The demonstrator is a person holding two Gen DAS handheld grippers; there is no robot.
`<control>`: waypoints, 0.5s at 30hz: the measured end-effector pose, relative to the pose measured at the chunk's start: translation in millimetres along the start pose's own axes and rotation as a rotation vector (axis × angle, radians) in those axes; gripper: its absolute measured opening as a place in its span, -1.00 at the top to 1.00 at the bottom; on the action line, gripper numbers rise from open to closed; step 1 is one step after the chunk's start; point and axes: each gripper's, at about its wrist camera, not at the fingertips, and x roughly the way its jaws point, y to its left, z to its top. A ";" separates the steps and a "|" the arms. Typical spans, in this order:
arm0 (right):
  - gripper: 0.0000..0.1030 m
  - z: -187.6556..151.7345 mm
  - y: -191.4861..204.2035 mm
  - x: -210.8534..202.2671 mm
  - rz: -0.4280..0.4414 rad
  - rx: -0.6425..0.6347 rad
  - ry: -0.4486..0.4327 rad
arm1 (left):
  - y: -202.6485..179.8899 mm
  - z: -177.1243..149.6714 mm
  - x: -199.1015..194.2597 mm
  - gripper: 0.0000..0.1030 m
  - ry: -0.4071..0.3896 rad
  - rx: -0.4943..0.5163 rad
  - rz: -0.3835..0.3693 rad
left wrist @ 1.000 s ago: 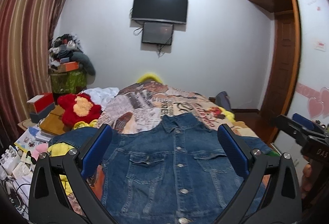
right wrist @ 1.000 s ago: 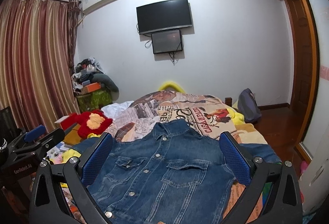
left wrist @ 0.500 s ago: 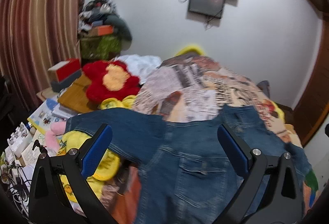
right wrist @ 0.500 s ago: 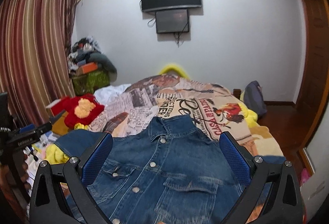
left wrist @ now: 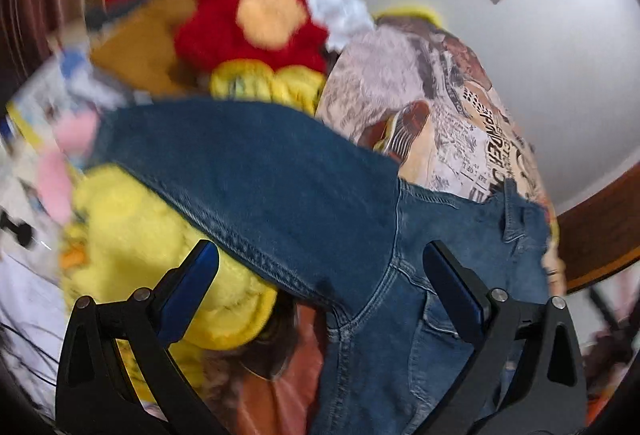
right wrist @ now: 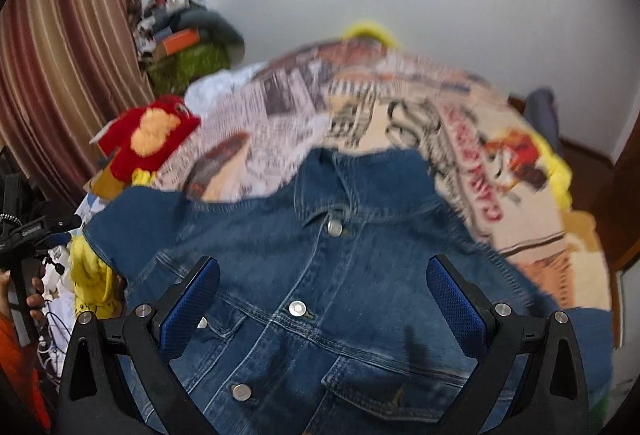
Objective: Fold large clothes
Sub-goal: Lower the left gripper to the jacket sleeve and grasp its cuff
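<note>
the denim jacket [right wrist: 320,275] lies front up and buttoned on the printed bedspread [right wrist: 400,115], collar toward the far wall, with no fold visible yet, so nearly all of the task looks left to do. the left gripper [left wrist: 320,283] hangs over the left sleeve [left wrist: 240,171], jaws spread wide and empty; that sleeve runs out over a yellow plush toy [left wrist: 152,235]. the right gripper [right wrist: 322,295] hovers above the chest, also wide apart, holding nothing.
</note>
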 end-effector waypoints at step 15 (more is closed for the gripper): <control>-0.99 -15.1 -28.5 74.8 0.022 0.084 0.185 | 66.8 41.5 40.1 -0.36 -0.033 -0.239 0.056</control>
